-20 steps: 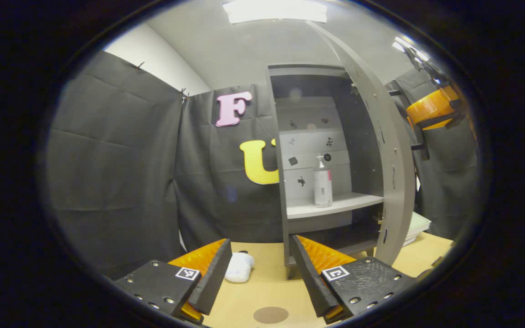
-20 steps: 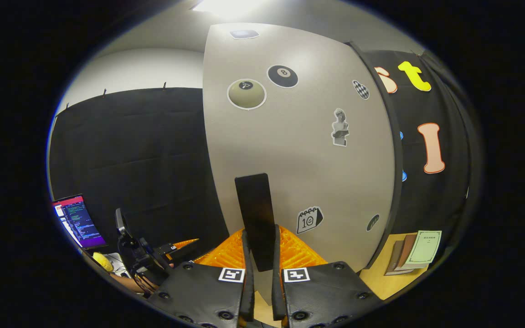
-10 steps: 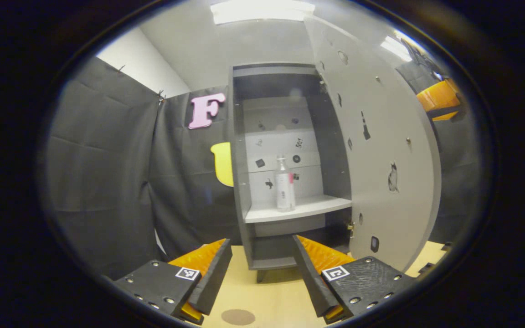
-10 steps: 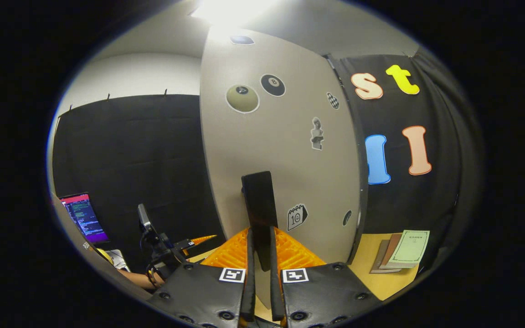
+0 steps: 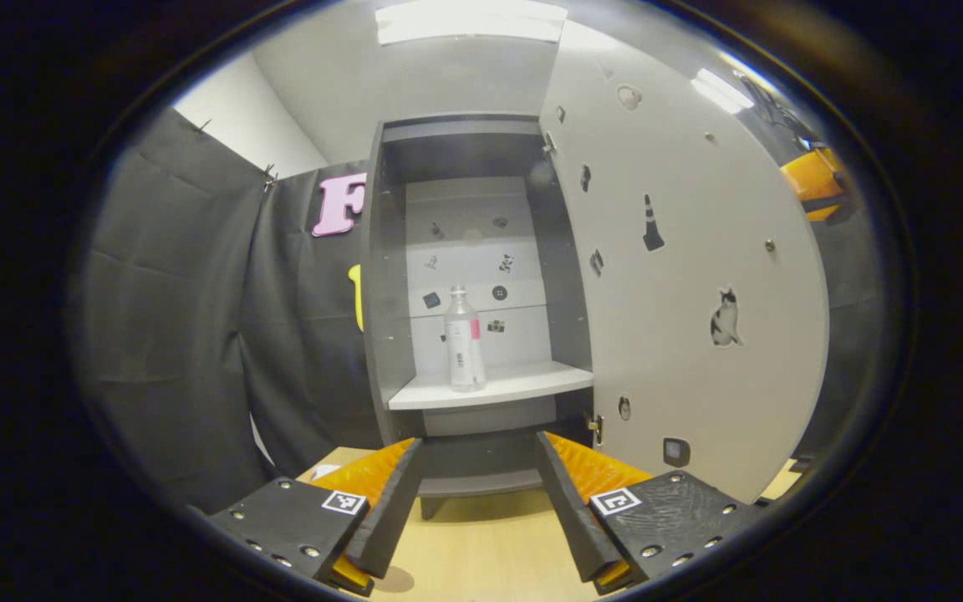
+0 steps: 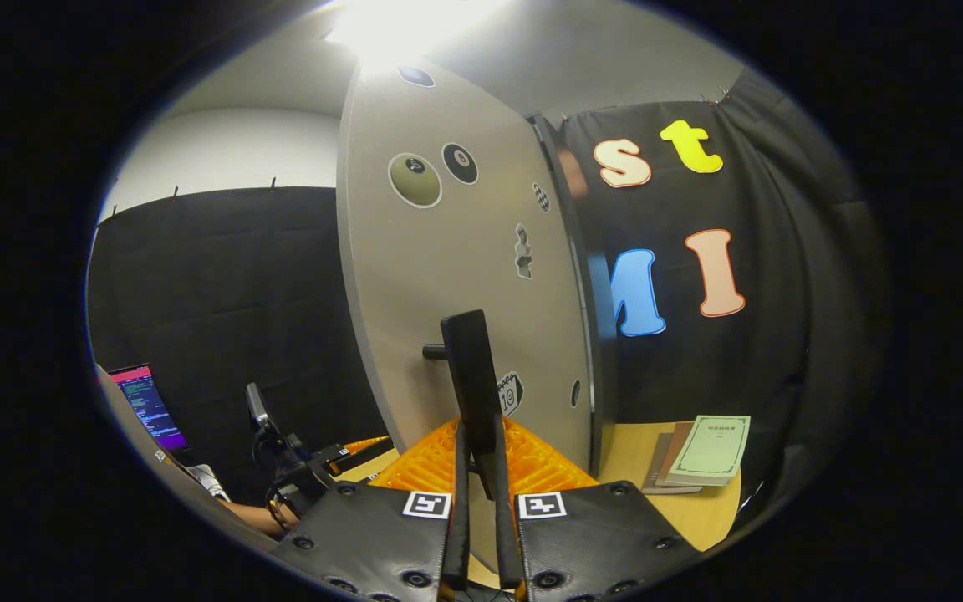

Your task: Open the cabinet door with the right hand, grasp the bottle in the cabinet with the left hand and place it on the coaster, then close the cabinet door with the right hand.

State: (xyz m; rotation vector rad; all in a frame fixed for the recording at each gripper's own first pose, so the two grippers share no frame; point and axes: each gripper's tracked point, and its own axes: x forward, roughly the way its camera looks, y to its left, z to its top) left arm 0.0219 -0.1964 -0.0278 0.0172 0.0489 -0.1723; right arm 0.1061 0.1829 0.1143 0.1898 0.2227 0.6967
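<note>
With the right gripper (image 6: 476, 543) clamped on the door handle (image 6: 471, 376) and the cabinet door (image 5: 682, 276) swung wide, the left gripper (image 5: 478, 502), jaws spread and empty, should drive straight in at the bottle (image 5: 464, 339) standing mid-shelf (image 5: 532, 383), clear of the cabinet's side walls.

I see the clear bottle (image 5: 464, 341) with a pink-edged label standing upright on the pale shelf inside the grey cabinet (image 5: 389, 276), whose sticker-covered door (image 5: 690, 276) stands swung wide open.
</note>
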